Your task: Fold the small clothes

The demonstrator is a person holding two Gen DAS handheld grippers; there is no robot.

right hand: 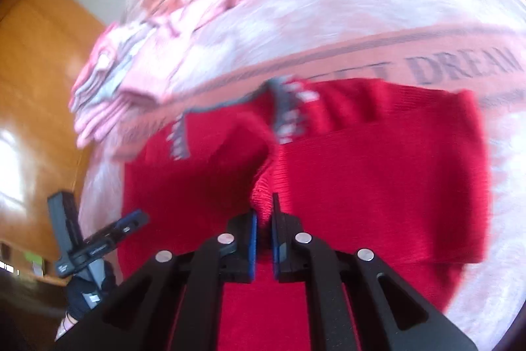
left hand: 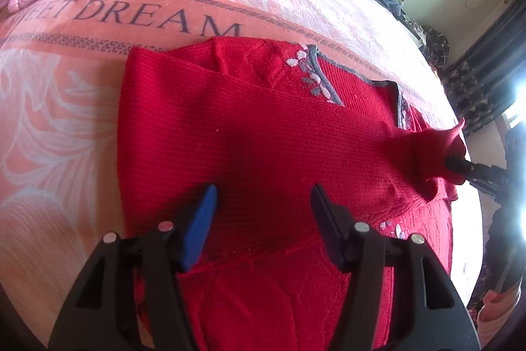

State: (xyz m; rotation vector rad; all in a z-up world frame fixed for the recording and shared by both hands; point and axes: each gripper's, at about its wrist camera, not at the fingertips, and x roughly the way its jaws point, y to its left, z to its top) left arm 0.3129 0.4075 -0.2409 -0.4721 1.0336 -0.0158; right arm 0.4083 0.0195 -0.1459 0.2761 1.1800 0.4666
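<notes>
Red knit sweater [left hand: 256,134] lying partly folded on the bed's pink "SWEET DREAM" blanket [left hand: 65,87], just below that lettering. The right hand-held gripper [right hand: 264,219] is clamped on a bunched sleeve end [right hand: 259,186] raised over the sweater's body; the left hand-held gripper [left hand: 263,203] hovers above the sweater's near half, jaws wide apart and empty. Step in hand, apparently: folding the sleeve inward. The next move likely calls for laying it flat across the body, then letting go.

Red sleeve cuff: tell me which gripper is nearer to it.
Right. The right gripper is shut on the red sleeve cuff; the left gripper hovers open over the sweater body, apart from it.
</notes>
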